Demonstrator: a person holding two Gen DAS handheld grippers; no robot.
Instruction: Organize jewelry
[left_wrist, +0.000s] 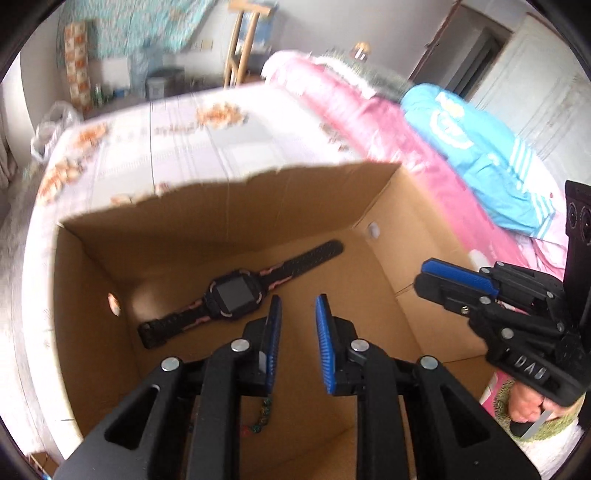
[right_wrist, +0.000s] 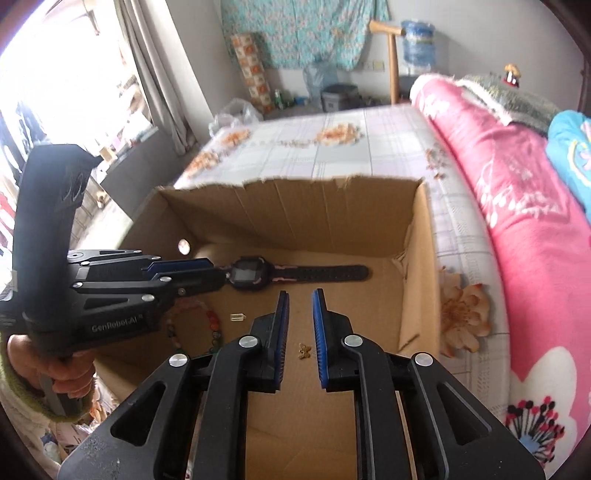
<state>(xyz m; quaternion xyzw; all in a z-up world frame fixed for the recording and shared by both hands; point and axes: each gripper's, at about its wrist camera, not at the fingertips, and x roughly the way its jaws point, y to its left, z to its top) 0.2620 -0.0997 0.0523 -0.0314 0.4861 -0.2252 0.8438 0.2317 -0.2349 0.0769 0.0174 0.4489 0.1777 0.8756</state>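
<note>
Both grippers over the box (left_wrist: 229, 206), left (left_wrist: 297, 300) and right (right_wrist: 300, 293), jaws slightly apart, nothing held.

Watch (left_wrist: 236, 295) flat on the box floor toward the far wall; bead bracelet (right_wrist: 212, 325) nearer the left wall, tiny clear charm (right_wrist: 237, 316) beside it, small gold piece (right_wrist: 304, 350) just under the right gripper. Looks like the drop-off step, pieces already in the box. Next probably: go fetch more, or nudge these apart.

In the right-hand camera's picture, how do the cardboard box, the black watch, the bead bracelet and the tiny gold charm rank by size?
Largest to smallest, as they look:
1. cardboard box
2. black watch
3. bead bracelet, partly hidden, so unsure against the watch
4. gold charm
</note>
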